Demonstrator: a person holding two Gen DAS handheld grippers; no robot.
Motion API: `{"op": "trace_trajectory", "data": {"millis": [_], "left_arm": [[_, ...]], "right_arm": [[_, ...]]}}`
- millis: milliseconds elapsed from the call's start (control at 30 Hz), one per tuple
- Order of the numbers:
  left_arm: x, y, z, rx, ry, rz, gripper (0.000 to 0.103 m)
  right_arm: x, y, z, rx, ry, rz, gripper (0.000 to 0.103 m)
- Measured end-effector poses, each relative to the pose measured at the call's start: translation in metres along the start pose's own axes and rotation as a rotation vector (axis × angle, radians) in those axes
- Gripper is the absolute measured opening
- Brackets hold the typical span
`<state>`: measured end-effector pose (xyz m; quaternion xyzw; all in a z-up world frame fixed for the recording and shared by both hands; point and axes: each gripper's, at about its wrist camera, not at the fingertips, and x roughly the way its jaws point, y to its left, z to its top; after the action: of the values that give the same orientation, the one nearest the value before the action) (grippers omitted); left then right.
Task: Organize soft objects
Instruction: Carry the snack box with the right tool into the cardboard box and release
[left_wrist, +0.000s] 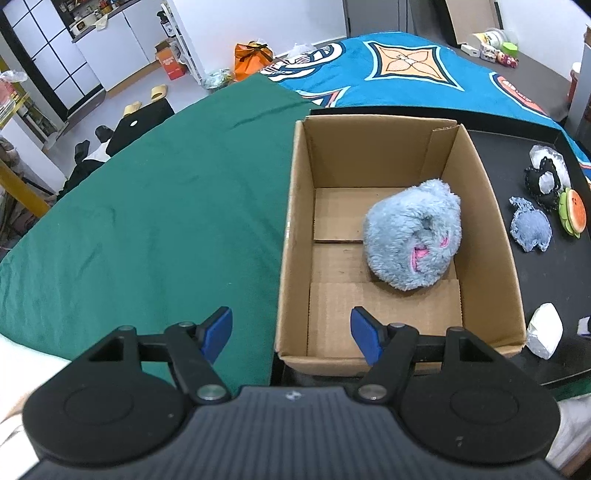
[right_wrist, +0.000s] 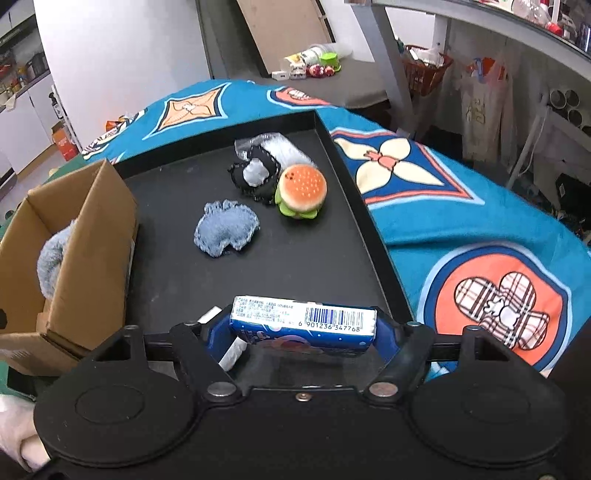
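One blue tissue pack (right_wrist: 303, 326) clamped crosswise between right gripper (right_wrist: 303, 332) fingers above black tray (right_wrist: 343, 192), denim plush (right_wrist: 226, 228) and burger plush (right_wrist: 302, 192) just ahead, fuzzy blue plush (left_wrist: 413, 236) inside cardboard box (left_wrist: 295, 229), left gripper (left_wrist: 291, 330) spread wide, holding nothing, over box's near-left corner

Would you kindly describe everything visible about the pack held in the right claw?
The tissue pack is a small, blue, glossy-wrapped rectangular packet with a white side panel bearing fine print and a barcode. It lies level, clamped at its two ends by the right claw, above the black tray.
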<state>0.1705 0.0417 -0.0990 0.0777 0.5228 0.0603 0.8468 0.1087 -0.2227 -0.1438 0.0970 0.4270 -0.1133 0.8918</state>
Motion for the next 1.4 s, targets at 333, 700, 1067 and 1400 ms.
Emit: {"op": "trace_trajectory", "data": {"millis": [333, 700, 1067, 1400], "left_arm": [[-0.002, 0.011, -0.004, -0.041, -0.040, -0.040, 0.069], [0.002, 0.022, -0.009, -0.099, -0.064, -0.100, 0.061], [0.006, 0.029, -0.006, -0.151, -0.078, -0.144, 0.041], [0.013, 0.030, -0.001, -0.194, -0.073, -0.172, 0.034]], "right_arm": [[-0.019, 0.020, 0.016, -0.036, -0.058, 0.052, 0.072], [-0.032, 0.061, 0.031, -0.115, -0.093, 0.122, 0.072], [-0.044, 0.098, 0.046, -0.211, -0.128, 0.192, 0.072], [-0.043, 0.133, 0.062, -0.377, -0.116, 0.293, 0.072]]}}
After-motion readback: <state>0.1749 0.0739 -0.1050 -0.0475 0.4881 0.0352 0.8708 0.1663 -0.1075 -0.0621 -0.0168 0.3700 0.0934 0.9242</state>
